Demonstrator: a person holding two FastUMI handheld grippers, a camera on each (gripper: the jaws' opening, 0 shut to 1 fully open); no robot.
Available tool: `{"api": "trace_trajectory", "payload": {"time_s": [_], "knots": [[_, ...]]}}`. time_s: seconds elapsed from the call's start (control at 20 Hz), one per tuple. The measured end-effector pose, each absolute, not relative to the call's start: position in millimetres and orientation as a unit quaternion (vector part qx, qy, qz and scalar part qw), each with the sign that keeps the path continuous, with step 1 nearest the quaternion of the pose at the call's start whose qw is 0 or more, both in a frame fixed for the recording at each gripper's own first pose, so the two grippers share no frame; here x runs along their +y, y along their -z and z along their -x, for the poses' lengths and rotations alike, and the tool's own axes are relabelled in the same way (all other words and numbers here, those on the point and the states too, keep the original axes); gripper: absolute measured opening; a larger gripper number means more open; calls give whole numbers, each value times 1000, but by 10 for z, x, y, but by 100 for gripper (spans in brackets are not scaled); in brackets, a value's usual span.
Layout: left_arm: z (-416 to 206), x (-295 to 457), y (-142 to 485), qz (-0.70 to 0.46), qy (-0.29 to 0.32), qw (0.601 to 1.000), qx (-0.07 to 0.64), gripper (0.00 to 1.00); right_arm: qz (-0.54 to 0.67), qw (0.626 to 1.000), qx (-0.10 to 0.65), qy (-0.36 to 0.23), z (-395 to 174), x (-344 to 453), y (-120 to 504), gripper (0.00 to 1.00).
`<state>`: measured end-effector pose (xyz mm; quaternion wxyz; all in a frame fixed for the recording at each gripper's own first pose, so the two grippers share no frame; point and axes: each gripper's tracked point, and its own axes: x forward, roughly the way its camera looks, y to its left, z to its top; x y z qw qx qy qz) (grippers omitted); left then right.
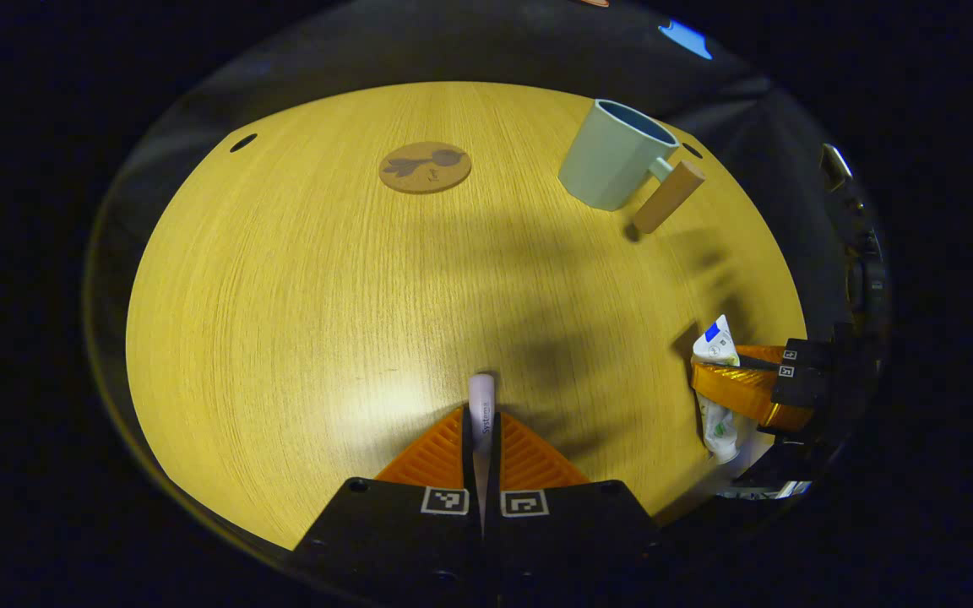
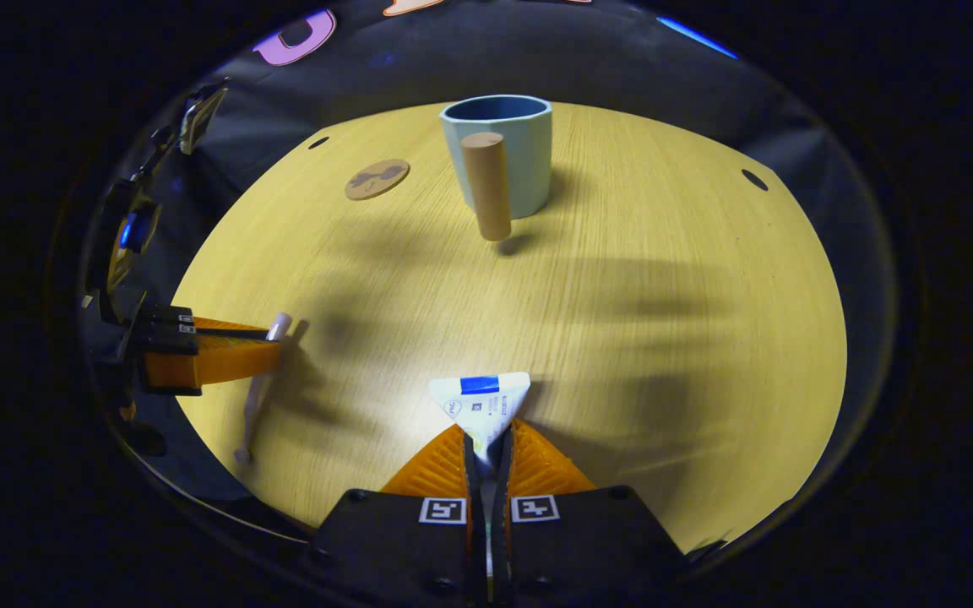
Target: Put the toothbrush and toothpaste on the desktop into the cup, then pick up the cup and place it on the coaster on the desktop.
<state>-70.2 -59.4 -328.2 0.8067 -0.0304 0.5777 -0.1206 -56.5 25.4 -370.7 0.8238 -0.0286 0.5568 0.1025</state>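
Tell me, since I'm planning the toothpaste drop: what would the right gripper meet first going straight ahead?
Probably the cup, handle first; it stands almost dead ahead of the right gripper, across bare desktop. Depth is unclear.

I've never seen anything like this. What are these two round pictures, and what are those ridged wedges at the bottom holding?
A person holds a two-finger gripper in each hand, and each gripper carries a fisheye camera looking along its own fingers. In the left gripper view, the left gripper is shut on a toothbrush. In the right gripper view, the right gripper is shut on a toothpaste tube. Each view also catches the other gripper off to the side. On the wooden desktop stand an empty cup with a wooden handle, and a round coaster.
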Motion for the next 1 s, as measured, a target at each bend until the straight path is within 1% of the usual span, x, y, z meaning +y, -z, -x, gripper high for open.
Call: {"api": "trace_trajectory", "payload": {"time_s": [0.05,0.15,0.25,0.45,0.8,1.0], "knots": [[697,-601,3247,32,123,810,573,1,18,824,557,-102,546,247,3716,5],[706,-593,3185,34,123,815,566,0,-11,825,555,-103,518,267,3665,5],[704,-608,3092,40,125,821,555,0,-40,833,542,-101,436,300,3579,5],[669,-616,2921,49,128,834,535,0,-77,851,509,-104,232,320,3200,5],[645,-621,2672,78,120,854,500,0,-93,903,404,-114,-423,429,2493,5],[649,-608,2556,75,115,864,484,0,-92,924,349,-129,-805,516,2104,5]]}}
